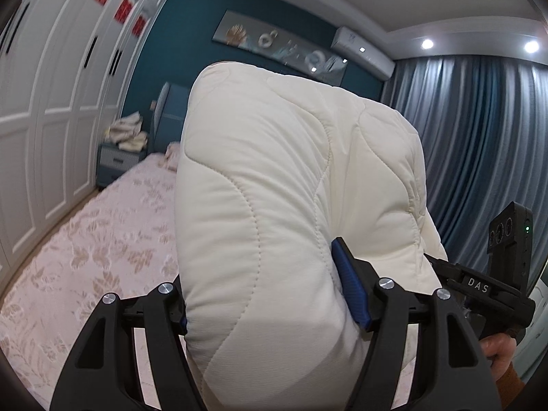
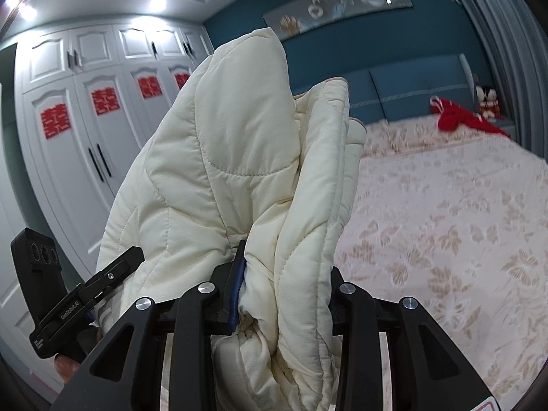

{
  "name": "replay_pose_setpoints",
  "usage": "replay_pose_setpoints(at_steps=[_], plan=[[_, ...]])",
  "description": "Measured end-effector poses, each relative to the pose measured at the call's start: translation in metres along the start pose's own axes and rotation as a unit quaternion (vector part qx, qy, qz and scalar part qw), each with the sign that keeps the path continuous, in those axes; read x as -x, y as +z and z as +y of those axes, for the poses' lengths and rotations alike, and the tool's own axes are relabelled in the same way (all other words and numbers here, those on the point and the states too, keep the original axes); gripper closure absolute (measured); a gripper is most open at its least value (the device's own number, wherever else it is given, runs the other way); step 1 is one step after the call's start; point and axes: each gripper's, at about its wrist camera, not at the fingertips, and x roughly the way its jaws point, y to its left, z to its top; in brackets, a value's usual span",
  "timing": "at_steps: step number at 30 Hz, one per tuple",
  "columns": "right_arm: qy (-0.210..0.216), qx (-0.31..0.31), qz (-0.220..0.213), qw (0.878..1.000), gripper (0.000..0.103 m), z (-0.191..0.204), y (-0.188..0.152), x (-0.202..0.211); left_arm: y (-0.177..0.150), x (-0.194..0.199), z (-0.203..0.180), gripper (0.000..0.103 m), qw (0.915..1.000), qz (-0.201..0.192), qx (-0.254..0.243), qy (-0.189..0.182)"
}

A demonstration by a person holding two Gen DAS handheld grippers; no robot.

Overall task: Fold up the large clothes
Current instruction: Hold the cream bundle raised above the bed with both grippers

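Note:
A thick cream quilted garment (image 1: 274, 188) is held up in the air above the bed. My left gripper (image 1: 267, 294) is shut on a fat fold of it, which bulges up between the blue-padded fingers (image 1: 349, 284). My right gripper (image 2: 284, 291) is shut on another bunched part of the same cream quilted garment (image 2: 233, 157), which stands up in front of the camera. In the left wrist view the right gripper's body (image 1: 493, 274) shows at the right edge. In the right wrist view the left gripper's body (image 2: 68, 294) shows at the left.
The bed (image 2: 445, 222) with a pink floral cover lies below; it also shows in the left wrist view (image 1: 85, 257). A red cloth (image 2: 459, 120) lies near the blue headboard (image 2: 411, 89). White wardrobes (image 1: 51, 102) line one side, a nightstand (image 1: 116, 164) holds folded cloths, grey curtains (image 1: 479, 137) hang opposite.

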Motion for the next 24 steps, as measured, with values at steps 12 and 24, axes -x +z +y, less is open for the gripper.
replay_pose_setpoints(at_steps=[12,24], plan=[[-0.022,-0.056,0.097,0.993,0.071,-0.056,-0.073,-0.116,-0.079,-0.089,0.071,0.038,0.9943,0.097,0.035,0.029],[-0.066,-0.101,0.201,0.972,0.071,-0.105,-0.161,-0.180,-0.176,-0.144,0.110,0.038,0.9731,0.207,0.088,0.052]])
